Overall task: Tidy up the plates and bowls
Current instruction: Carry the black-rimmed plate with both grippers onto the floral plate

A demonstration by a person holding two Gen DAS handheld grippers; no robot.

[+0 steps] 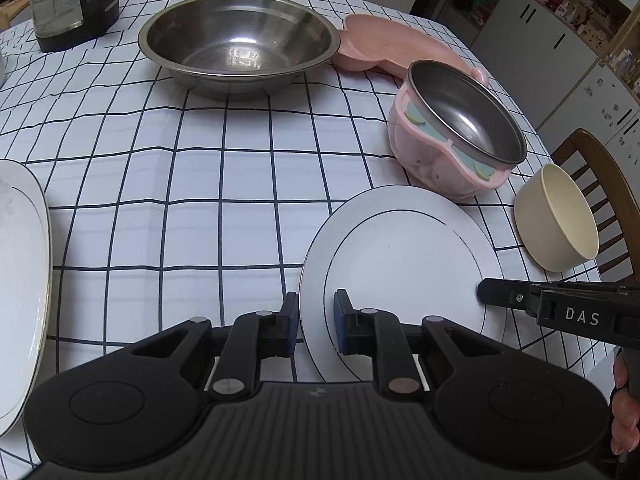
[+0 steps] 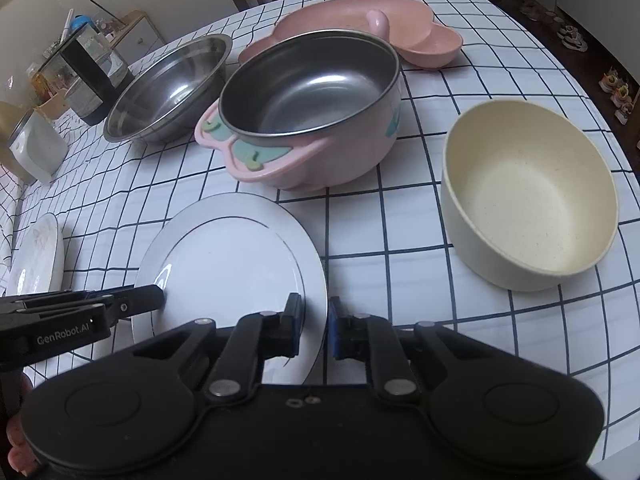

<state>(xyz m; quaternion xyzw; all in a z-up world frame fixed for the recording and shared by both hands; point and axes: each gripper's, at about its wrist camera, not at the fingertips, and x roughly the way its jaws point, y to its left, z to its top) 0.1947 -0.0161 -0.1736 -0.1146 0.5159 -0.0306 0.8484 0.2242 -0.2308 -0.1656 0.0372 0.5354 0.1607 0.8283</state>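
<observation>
A white plate (image 1: 400, 264) (image 2: 228, 264) with a thin dark ring lies near the front of the checked tablecloth (image 1: 200, 184). My left gripper (image 1: 317, 322) is shut on its left rim, one pad on each face of the edge. My right gripper (image 2: 314, 326) grips the opposite rim the same way, and its black tip shows at the plate's right edge in the left wrist view (image 1: 486, 292). The left gripper's tip (image 2: 156, 296) shows at the plate's left edge in the right wrist view.
A second white plate (image 1: 20, 280) (image 2: 38, 256) lies at far left. Behind are a large steel bowl (image 1: 240, 40) (image 2: 168, 88), a pink steel-lined bowl (image 1: 460, 120) (image 2: 308, 108), a pink divided tray (image 1: 380, 46) (image 2: 420, 36) and a kettle (image 1: 76, 0). A cream bowl (image 1: 556, 216) (image 2: 528, 196) sits right.
</observation>
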